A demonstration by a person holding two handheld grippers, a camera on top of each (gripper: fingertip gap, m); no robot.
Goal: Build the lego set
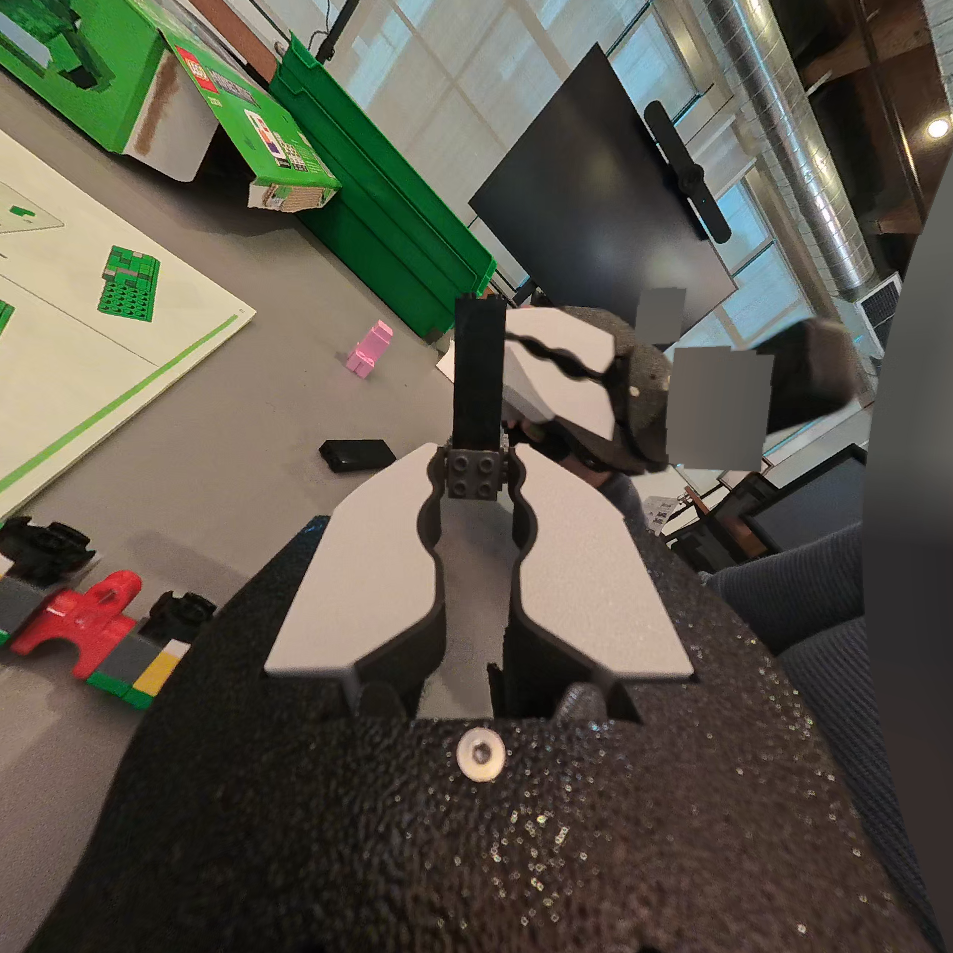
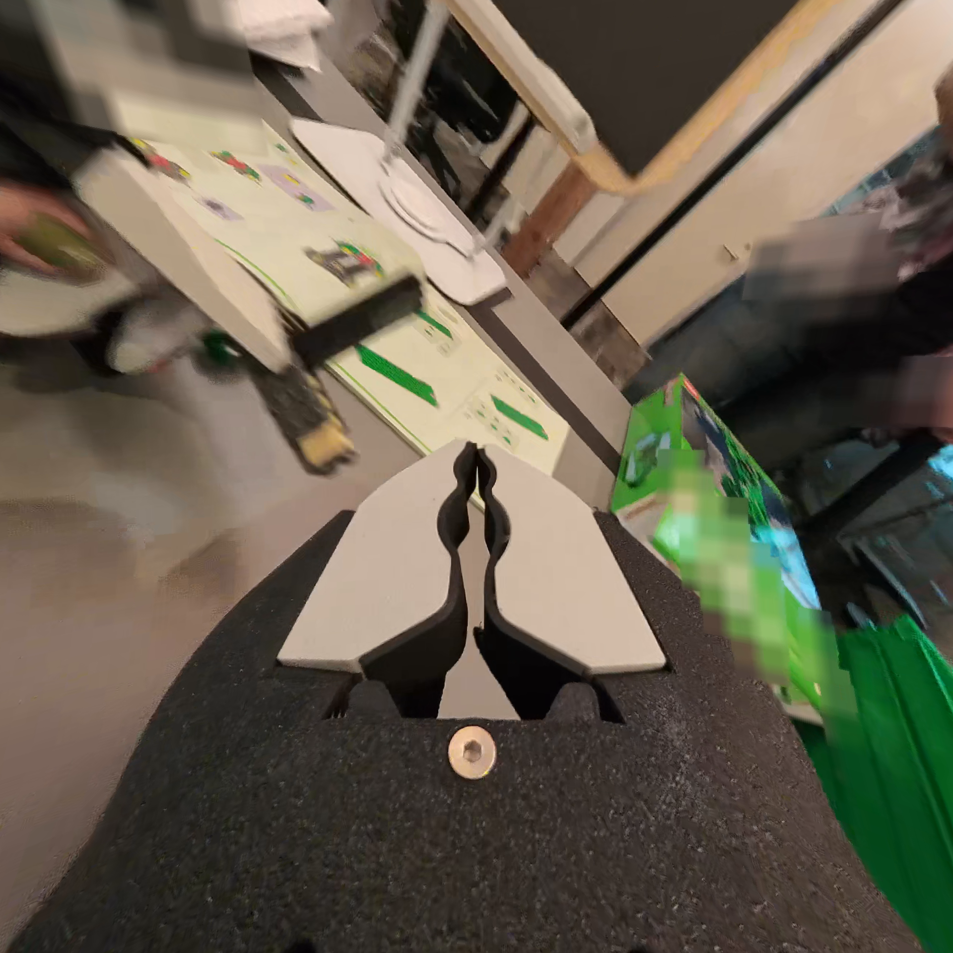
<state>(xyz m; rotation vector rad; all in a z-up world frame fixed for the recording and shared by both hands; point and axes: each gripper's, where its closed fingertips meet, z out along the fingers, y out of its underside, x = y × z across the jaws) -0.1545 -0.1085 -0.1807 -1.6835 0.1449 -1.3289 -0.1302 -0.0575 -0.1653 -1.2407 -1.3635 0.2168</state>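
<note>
The left gripper (image 1: 474, 472) has its jaws clamped on a small dark grey studded lego block (image 1: 474, 473), from which a long black lego column (image 1: 478, 371) rises toward 12 o'clock, lifted clear of the grey table (image 1: 247, 454). Held by its end like this, the column's length is probably being offered to the other tool for joining. The right gripper (image 2: 475, 459) has its wavy-edged jaws closed on nothing. In the left wrist view it shows just beyond the column at 1 o'clock, seemingly touching it, though contact is unclear.

Outward, a flat black lego tile (image 1: 357, 455) lies at 10 o'clock, a pink lego figure (image 1: 370, 349) beyond it, and the open instruction booklet (image 1: 103, 330) farther left. At 8 o'clock a partly built model with a red piece (image 1: 85, 626) is cut off by the frame edge.

The right wrist view is motion-blurred, so the held column there is only a dark smear. Mosaic patches hide part of the background.
</note>
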